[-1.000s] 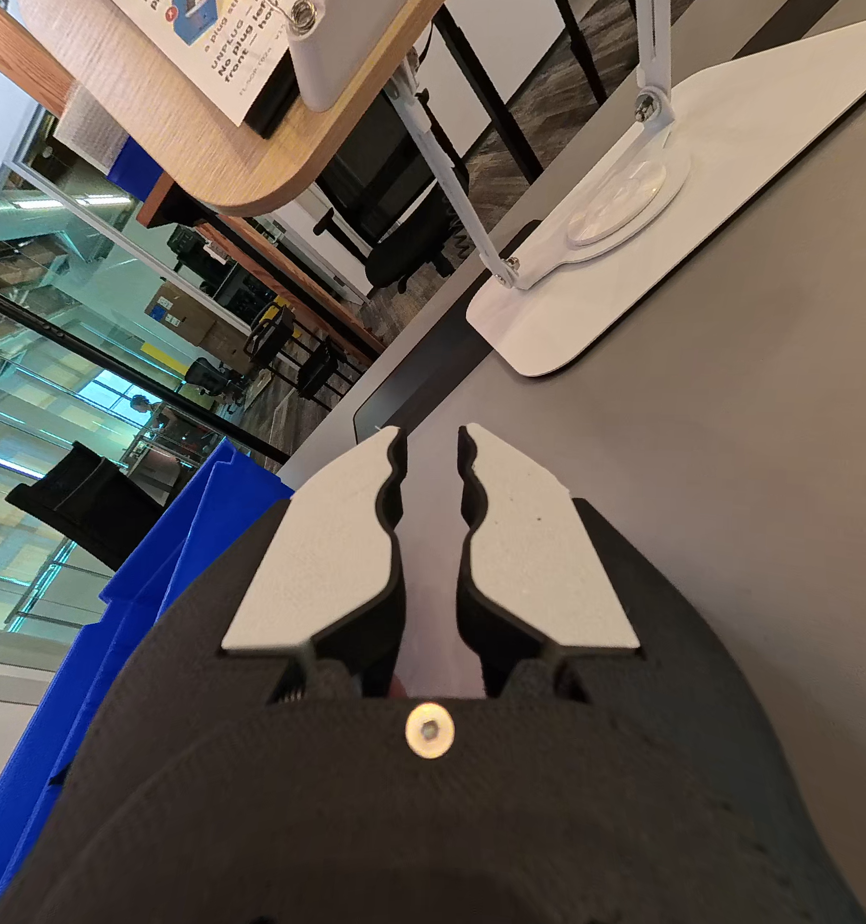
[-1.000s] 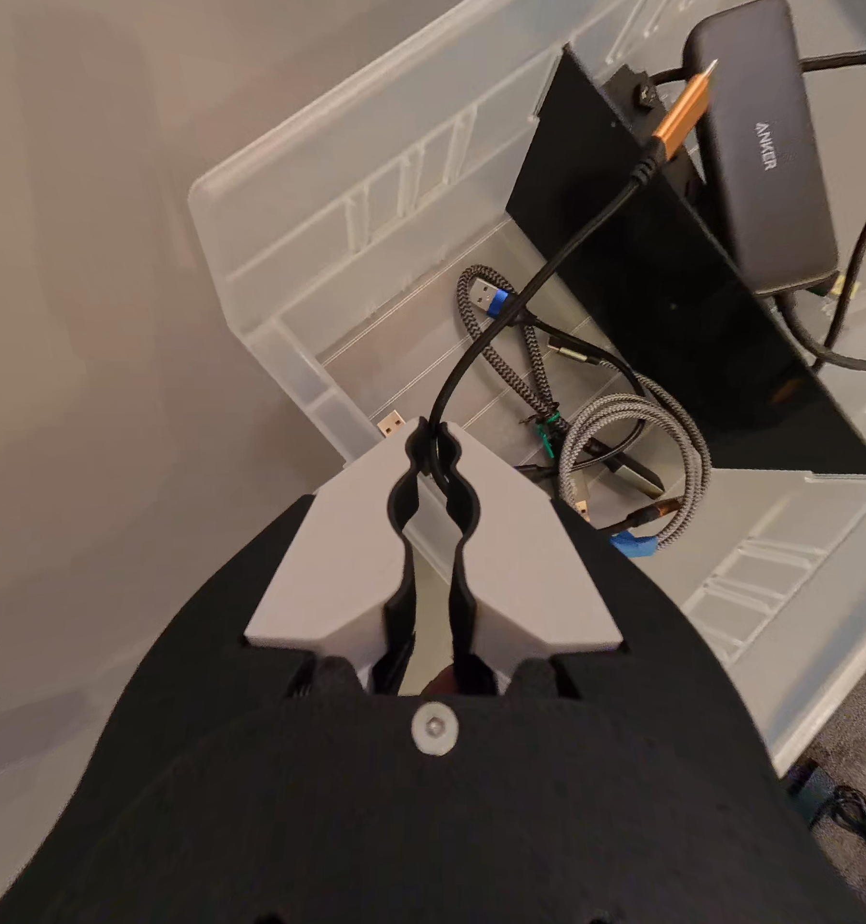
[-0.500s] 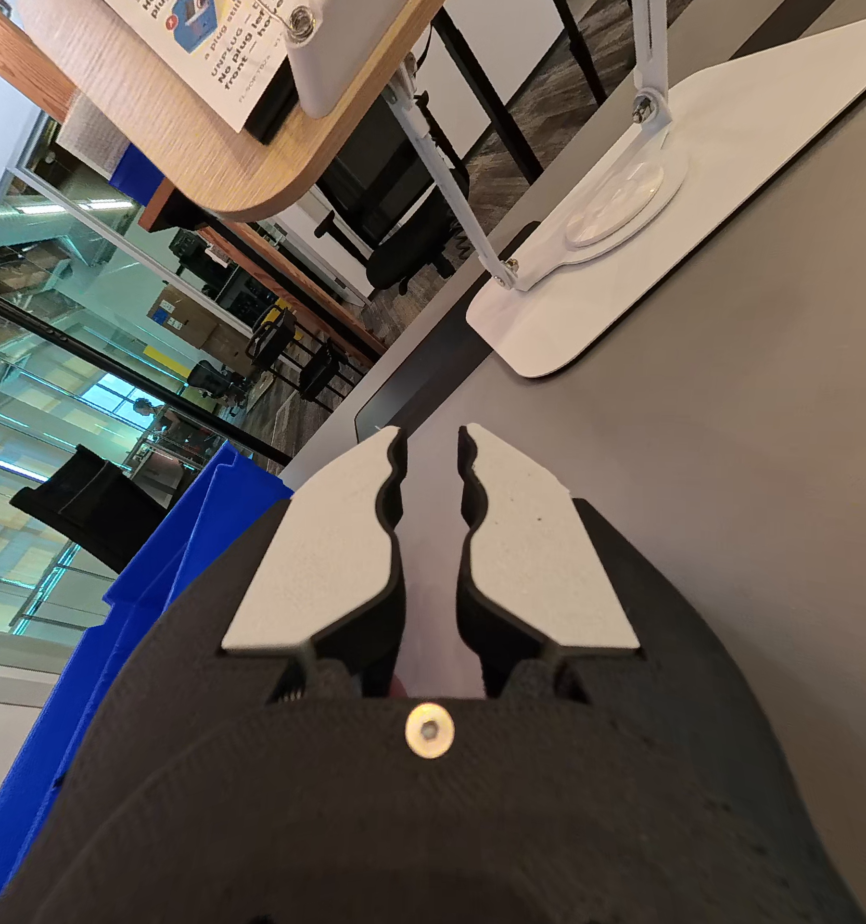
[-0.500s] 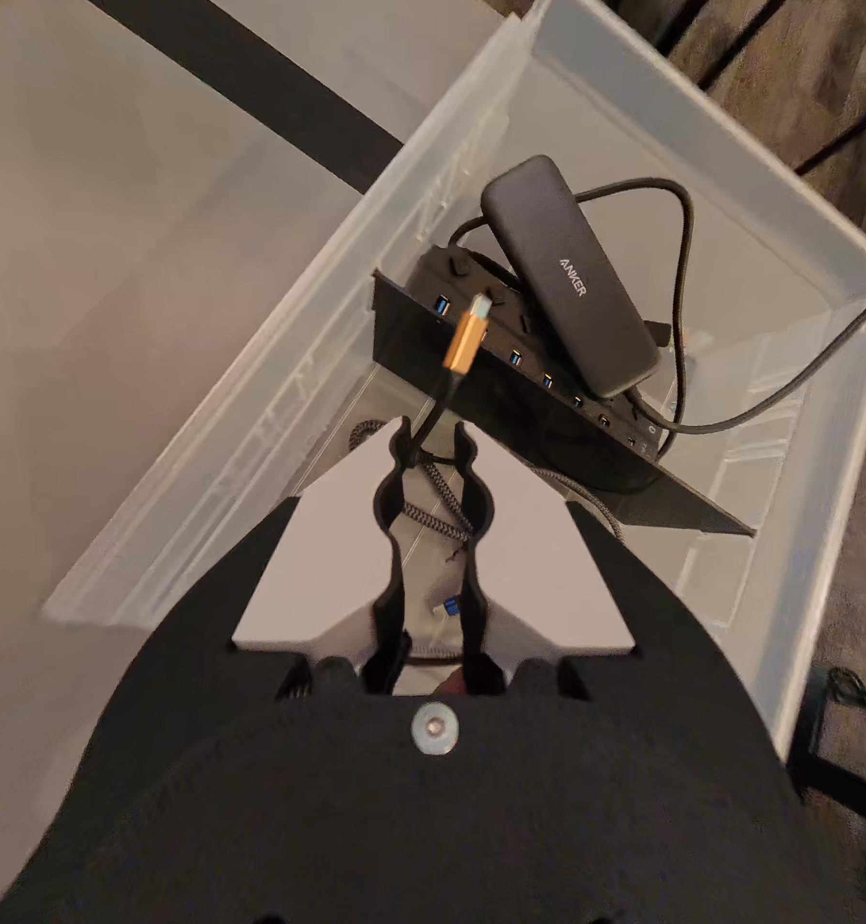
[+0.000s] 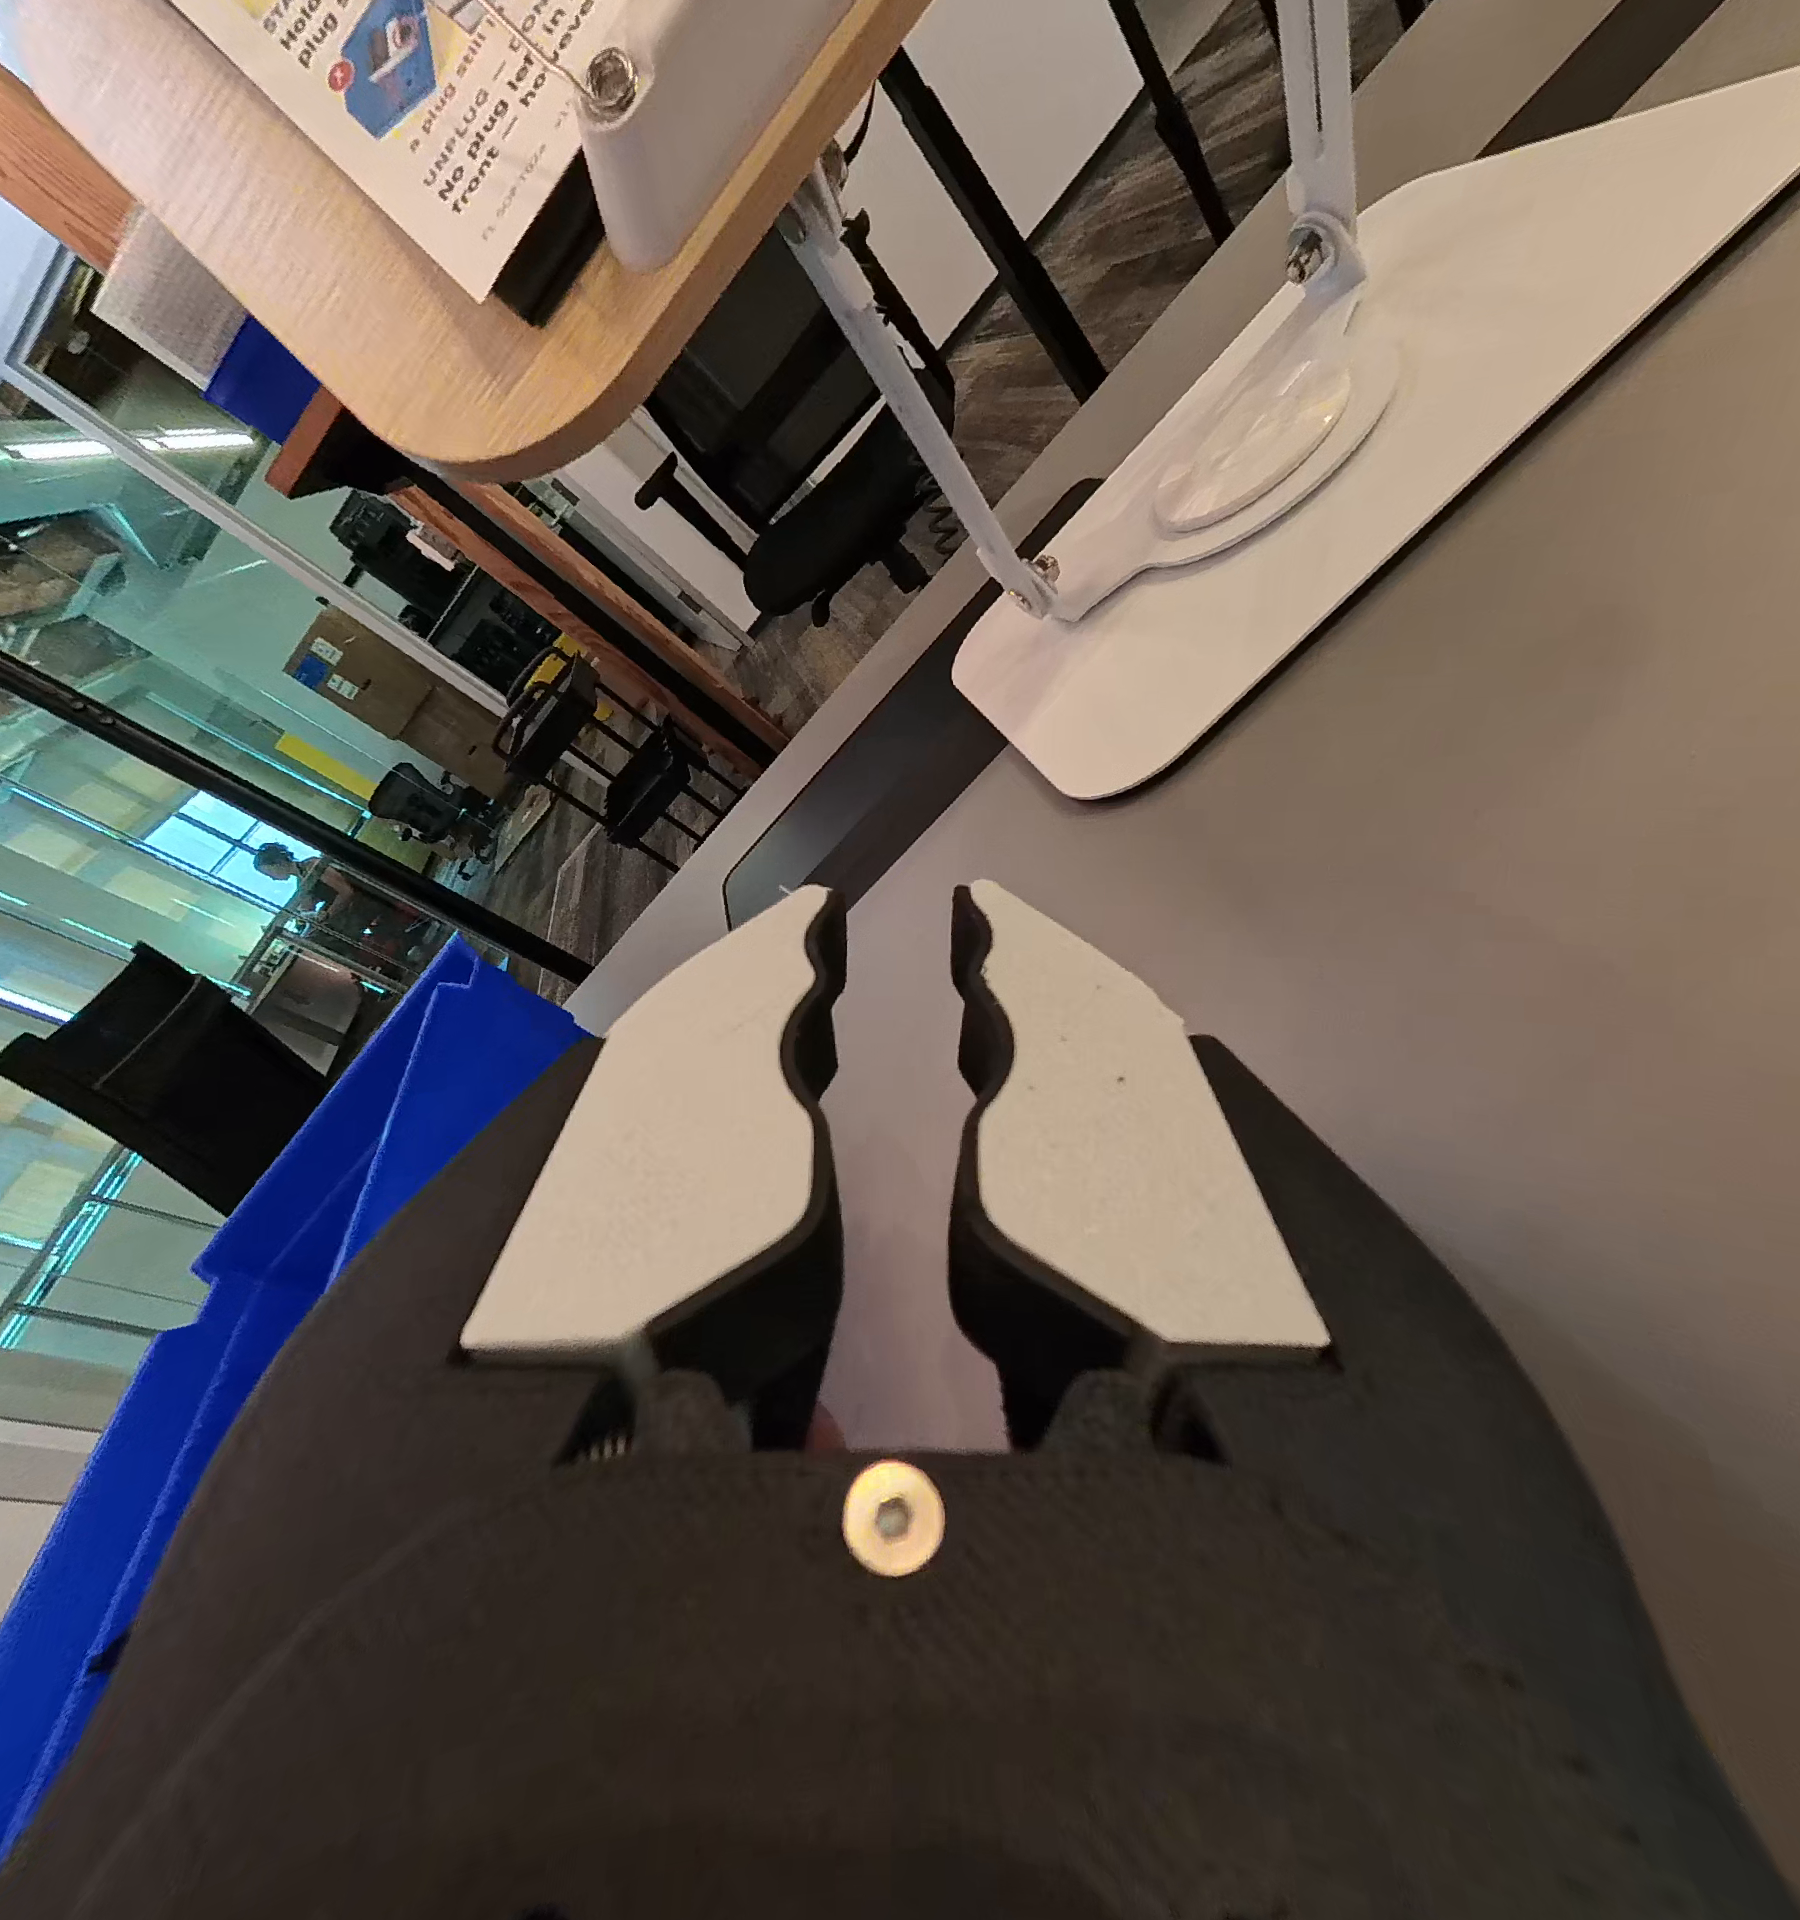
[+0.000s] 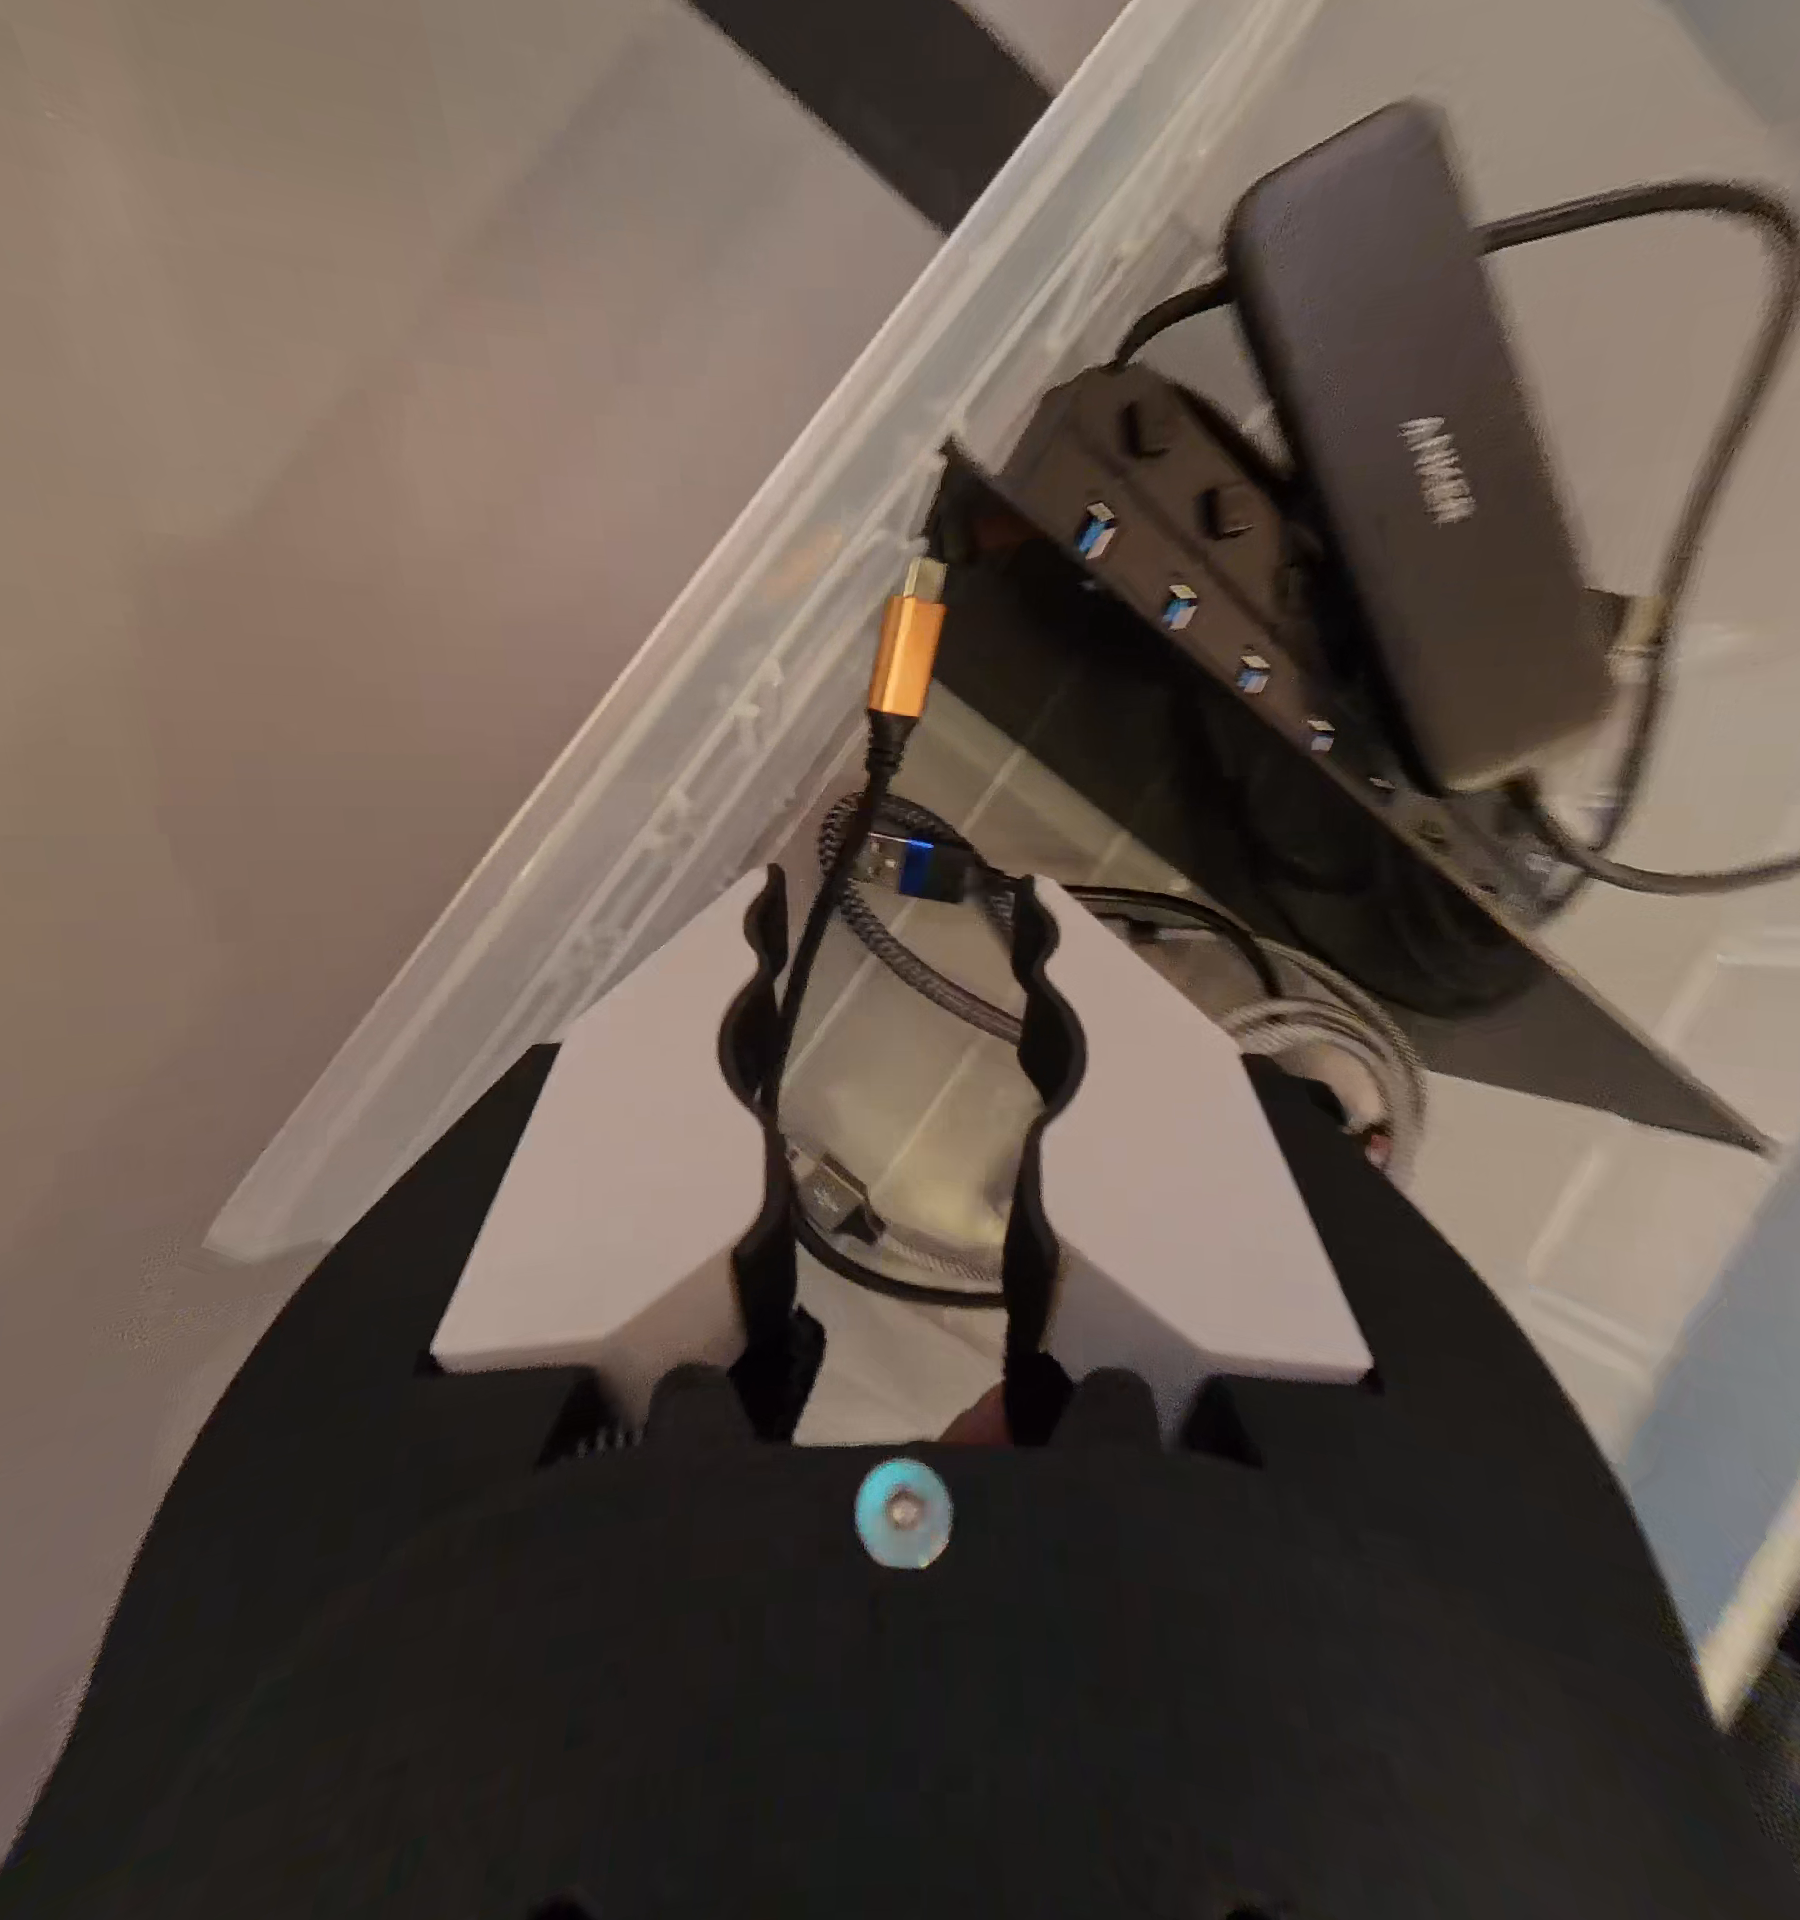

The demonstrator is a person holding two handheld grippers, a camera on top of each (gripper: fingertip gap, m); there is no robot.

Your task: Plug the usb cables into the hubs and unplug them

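Observation:
My right gripper (image 6: 898,888) is open over a clear plastic bin (image 6: 730,675). A black cable (image 6: 823,935) with an orange plug (image 6: 906,660) runs up along the inside of the left finger, and the jaws stand well apart. The orange plug points at the left end of a long black hub (image 6: 1135,457) with blue ports. A slim dark hub (image 6: 1415,447) lies on top of it. A braided cable with a blue plug (image 6: 922,868) lies in the bin below. My left gripper (image 5: 894,904) is slightly open and empty above the grey table (image 5: 1498,1039).
A black panel (image 6: 1291,883) stands across the bin below the hubs, with more coiled cables (image 6: 1322,1049) beside it. In the left wrist view a white lamp base (image 5: 1395,416) sits on the table, with a blue bin (image 5: 304,1247) at the left and a wooden shelf (image 5: 376,343) above. Some 55 cm of space lies between my two pairs of fingers. The long black hub (image 6: 1135,457) lies around 8 cm away from my right fingertips.
My right gripper has opened and no longer pinches the black cable. It has moved closer to the hubs, and the orange plug now hangs by the bin wall. The left gripper has barely moved.

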